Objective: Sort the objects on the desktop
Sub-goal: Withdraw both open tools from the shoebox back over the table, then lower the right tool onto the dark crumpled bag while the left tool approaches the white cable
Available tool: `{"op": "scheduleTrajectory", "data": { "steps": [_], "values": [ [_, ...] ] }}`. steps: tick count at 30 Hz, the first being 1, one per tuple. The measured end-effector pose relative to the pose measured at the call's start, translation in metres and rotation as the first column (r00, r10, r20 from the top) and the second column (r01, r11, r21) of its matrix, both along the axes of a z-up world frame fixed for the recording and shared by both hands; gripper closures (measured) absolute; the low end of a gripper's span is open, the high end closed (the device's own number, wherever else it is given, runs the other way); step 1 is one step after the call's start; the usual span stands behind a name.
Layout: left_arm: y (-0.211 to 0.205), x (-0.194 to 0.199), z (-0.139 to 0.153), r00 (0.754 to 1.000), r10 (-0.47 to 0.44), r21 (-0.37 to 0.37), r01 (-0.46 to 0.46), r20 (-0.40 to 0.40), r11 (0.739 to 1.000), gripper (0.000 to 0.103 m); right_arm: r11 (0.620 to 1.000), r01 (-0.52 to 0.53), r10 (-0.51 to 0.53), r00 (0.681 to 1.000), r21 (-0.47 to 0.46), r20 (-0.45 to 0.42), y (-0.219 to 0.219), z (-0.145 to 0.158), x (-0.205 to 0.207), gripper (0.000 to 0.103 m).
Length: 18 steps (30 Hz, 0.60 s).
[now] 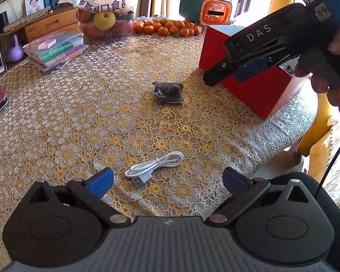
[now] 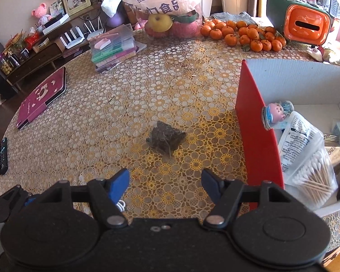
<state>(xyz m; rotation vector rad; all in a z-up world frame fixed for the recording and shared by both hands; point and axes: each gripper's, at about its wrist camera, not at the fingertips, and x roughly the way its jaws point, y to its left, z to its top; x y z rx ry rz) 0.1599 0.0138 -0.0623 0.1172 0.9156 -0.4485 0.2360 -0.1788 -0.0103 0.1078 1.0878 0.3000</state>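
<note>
While 1 cable (image 1: 155, 166) and 1 dark packet (image 2: 166, 137) lie loose, I see both grippers, left (image 1: 167, 181) and right (image 2: 165, 182), gaping wide, empty.

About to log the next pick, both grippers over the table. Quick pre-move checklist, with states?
1. Left gripper open, nothing between the fingers: ok.
2. Cable free on the table, just ahead of the left fingers: ok.
3. Right gripper open and empty: ok.
4. Dark packet lying alone, nothing on it: ok.
5. Red box open at the top, room left inside: ok.
6. Whether the cable's loops will hold together when lifted: cannot tell.
</note>
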Motion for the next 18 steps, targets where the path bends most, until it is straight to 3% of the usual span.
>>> {"op": "scheduleTrajectory", "data": {
  "steps": [18],
  "values": [
    [-0.002, 0.017, -0.038, 1.0, 0.026, -0.005, -0.026, 0.014, 1.0, 0.001, 1.0, 0.003, -0.003, 0.997, 0.004, -0.077, 0.025, -0.045, 0.049, 0.033]
  ]
}}
